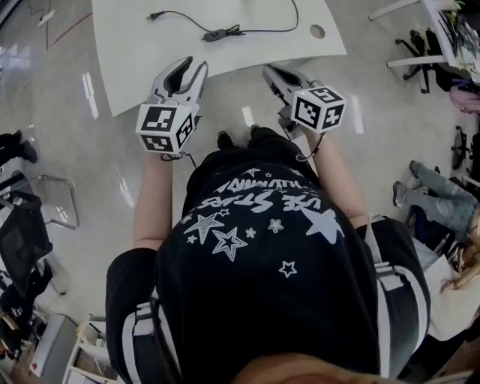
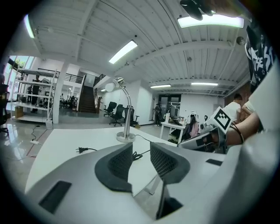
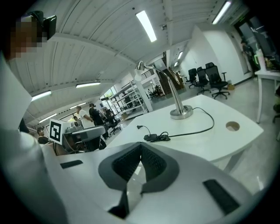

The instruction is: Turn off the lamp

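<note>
The desk lamp (image 2: 125, 114) stands on the white table (image 1: 135, 67), a chrome stem on a round base (image 3: 181, 113) with its head (image 3: 141, 65) bent over. Its black cord (image 1: 262, 30) runs to an inline switch (image 1: 215, 34) (image 3: 152, 137) and ends in a plug (image 1: 154, 15) (image 2: 81, 150) lying loose on the tabletop. My left gripper (image 1: 189, 69) (image 2: 141, 155) hovers at the table's near edge, open, with nothing between its pads. My right gripper (image 1: 271, 73) (image 3: 141, 145) is beside it, short of the table edge, its tips touching and holding nothing. Both point toward the switch.
A round cable hole (image 1: 317, 31) (image 3: 232, 126) sits near the table's right corner. Office chairs (image 1: 420, 49), other desks and several people stand around on the glossy floor. A metal chair frame (image 1: 60, 202) is at my left.
</note>
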The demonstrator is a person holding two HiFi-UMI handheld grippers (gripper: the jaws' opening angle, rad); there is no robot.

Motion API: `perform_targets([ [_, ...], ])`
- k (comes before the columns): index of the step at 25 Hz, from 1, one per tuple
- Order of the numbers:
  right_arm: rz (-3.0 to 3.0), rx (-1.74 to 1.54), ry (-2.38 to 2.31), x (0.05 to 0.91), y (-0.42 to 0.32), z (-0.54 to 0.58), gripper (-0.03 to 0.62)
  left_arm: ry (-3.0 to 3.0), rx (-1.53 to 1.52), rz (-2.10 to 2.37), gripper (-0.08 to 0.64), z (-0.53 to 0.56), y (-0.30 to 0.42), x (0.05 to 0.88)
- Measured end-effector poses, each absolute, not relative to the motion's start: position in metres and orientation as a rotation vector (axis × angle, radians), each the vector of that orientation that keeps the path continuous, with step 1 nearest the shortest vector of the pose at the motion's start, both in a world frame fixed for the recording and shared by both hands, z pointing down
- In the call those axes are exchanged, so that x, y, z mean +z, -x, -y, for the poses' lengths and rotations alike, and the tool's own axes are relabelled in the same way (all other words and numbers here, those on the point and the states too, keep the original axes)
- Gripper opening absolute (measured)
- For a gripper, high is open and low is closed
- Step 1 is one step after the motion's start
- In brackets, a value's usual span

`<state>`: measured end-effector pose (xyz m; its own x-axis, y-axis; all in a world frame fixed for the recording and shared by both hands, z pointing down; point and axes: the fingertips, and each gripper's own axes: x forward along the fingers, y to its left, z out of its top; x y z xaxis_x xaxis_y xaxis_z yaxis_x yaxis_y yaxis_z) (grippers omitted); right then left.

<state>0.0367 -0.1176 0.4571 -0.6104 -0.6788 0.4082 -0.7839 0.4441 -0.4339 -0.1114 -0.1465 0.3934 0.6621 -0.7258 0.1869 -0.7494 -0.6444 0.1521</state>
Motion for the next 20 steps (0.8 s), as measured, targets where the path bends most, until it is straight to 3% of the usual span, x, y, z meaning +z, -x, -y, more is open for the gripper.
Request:
perform_targets([
  [20, 2.683, 0.811, -1.154, 0.428, -0.111, 0.039, 0.006, -2.732, 0.173, 1.266, 0.135, 0.036, 0.004, 0.362],
])
